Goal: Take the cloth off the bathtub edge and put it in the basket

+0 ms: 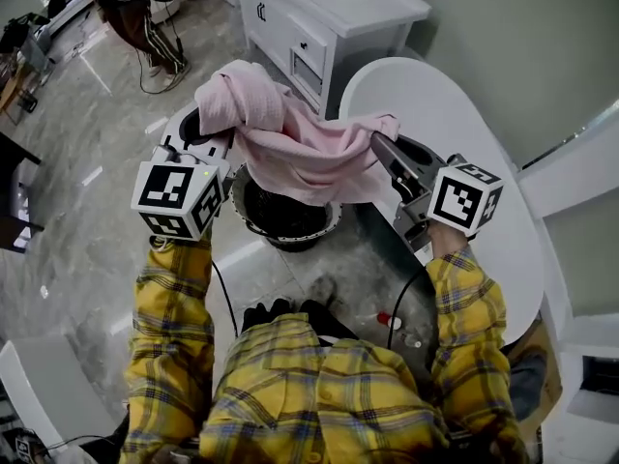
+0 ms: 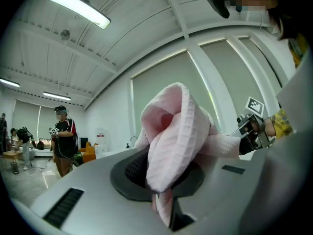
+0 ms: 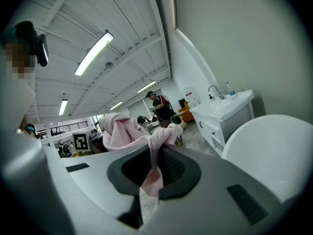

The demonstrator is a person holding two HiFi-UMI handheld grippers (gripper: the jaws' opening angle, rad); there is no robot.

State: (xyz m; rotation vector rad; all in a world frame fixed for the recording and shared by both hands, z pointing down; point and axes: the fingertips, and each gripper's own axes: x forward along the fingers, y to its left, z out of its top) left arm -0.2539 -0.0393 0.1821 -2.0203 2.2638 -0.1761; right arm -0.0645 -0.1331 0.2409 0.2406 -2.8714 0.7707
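Observation:
A pink cloth [image 1: 290, 138] hangs stretched between my two grippers, sagging over the dark round basket [image 1: 282, 216] on the floor. My left gripper [image 1: 203, 129] is shut on the cloth's left end, which bunches up above it. My right gripper [image 1: 379, 145] is shut on the right corner. In the left gripper view the cloth [image 2: 171, 141] fills the space between the jaws, and the right gripper [image 2: 250, 131] shows beyond. In the right gripper view a thin fold of cloth [image 3: 155, 153] is pinched between the jaws. The white bathtub [image 1: 464, 153] lies to my right.
A white vanity cabinet [image 1: 319, 22] with a sink stands beyond the basket, next to the tub's far end. Another person [image 1: 145, 17] stands on the marble floor at the far left. Small bottles [image 1: 389, 321] lie on the floor by my feet.

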